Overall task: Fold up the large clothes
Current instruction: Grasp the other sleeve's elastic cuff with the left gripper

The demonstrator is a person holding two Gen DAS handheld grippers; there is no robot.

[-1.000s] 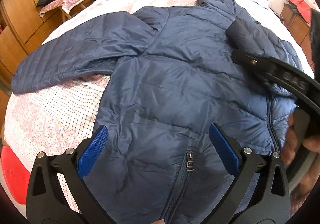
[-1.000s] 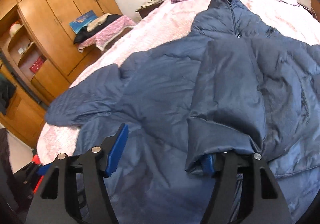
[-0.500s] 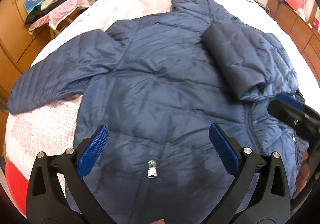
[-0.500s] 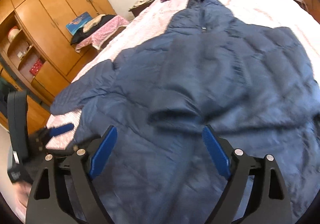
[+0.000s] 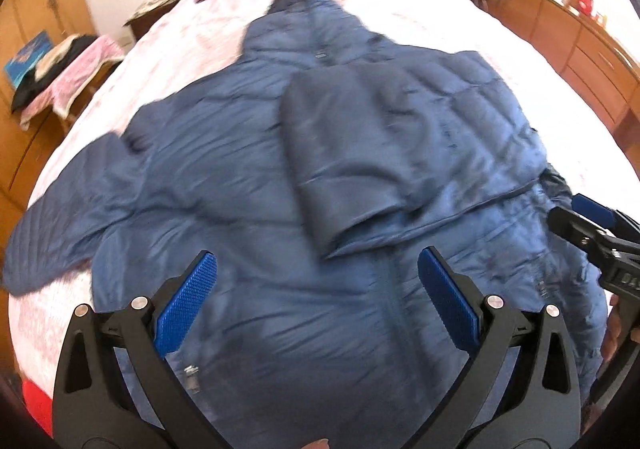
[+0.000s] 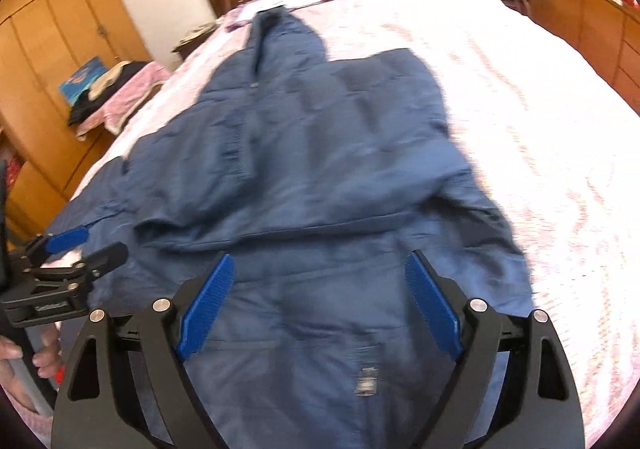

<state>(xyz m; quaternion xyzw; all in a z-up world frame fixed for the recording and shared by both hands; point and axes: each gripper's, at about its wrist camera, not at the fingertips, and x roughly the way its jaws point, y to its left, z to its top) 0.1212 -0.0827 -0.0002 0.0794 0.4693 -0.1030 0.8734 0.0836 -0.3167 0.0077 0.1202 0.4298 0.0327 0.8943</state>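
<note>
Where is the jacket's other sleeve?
In the left wrist view, the unfolded sleeve stretches left off the jacket across the bed, toward the wardrobe side.

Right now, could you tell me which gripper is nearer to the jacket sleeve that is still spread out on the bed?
Left. The left gripper hovers open over the jacket's hem on the unfolded sleeve's side; the right gripper, also open, hangs over the opposite side, near the folded sleeve.

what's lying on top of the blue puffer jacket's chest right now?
One sleeve of the quilted blue puffer jacket lies folded across its front. Whatever part of the zip it covers is hidden. The floral bedspread lies under the jacket.
</note>
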